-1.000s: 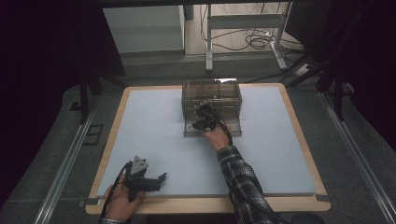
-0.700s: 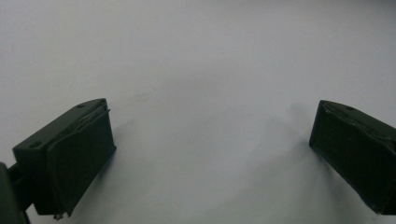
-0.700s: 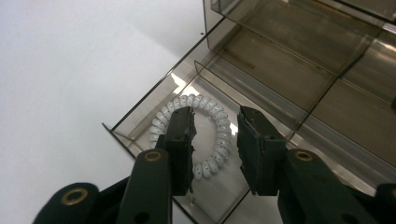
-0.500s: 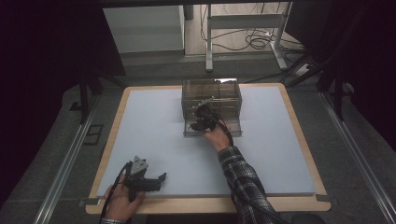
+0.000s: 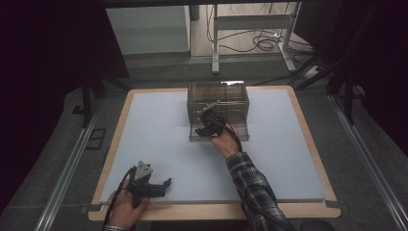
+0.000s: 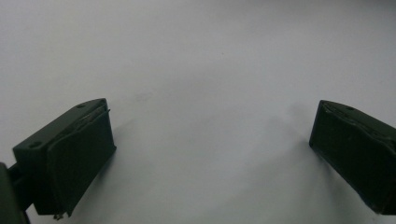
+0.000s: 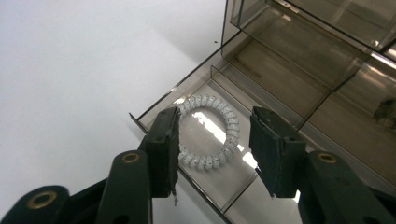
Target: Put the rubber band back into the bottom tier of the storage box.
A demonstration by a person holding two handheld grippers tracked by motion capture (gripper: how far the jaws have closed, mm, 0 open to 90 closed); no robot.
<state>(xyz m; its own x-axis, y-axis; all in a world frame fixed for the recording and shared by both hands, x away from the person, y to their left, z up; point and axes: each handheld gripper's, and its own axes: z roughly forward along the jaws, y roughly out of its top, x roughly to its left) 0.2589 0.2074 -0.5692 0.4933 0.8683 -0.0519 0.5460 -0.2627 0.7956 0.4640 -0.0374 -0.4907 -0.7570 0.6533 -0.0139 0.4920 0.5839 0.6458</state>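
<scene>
No legible markings noted: right gripper (image 7: 215, 140), jaws just opening and spread, hovers over white coiled hair tie (image 7: 208, 132) lying free in the open drawer of clear organizer (image 5: 219, 98) near bench (image 5: 159, 139) far edge; left gripper (image 5: 161, 185) spread at near-left edge.
</scene>
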